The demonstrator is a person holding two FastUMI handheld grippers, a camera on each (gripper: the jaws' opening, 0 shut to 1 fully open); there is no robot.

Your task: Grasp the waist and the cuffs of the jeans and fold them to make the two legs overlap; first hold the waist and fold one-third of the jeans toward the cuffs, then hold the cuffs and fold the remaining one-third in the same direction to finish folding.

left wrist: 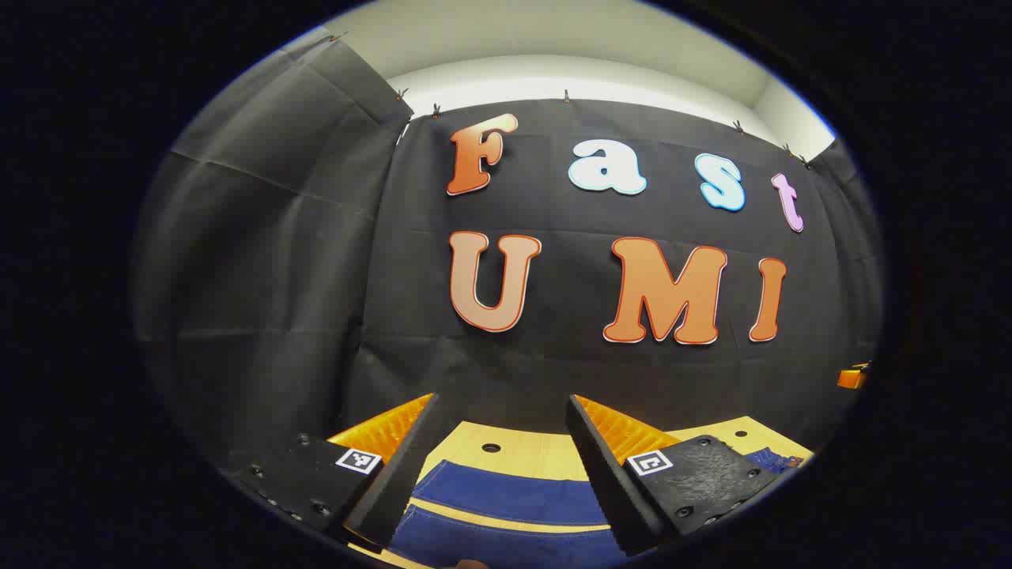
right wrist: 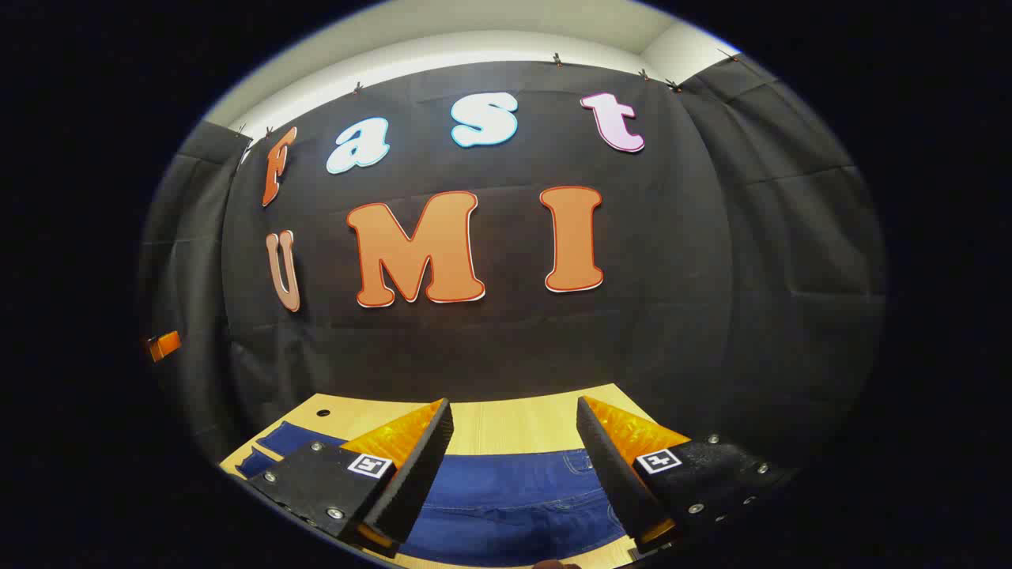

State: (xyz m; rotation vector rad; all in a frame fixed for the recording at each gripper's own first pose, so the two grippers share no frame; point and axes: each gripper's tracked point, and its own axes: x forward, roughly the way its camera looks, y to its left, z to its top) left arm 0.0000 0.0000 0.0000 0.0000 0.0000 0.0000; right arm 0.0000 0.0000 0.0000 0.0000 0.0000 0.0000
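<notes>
We hold the left hand-held gripper (left wrist: 494, 474) and right hand-held gripper (right wrist: 514, 474) wide open, empty, above the jeans (right wrist: 514, 498) lying flat along the table's (right wrist: 514, 423) near edge. Lower each squarely; pinch waist and cuffs through every layer.

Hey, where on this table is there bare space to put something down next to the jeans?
Bare wood shows along the table strip between the jeans and the black cloth wall, and a thin gap between the two legs in the left gripper view. The near side is crowded: denim lies under both open tools, left and right.
</notes>
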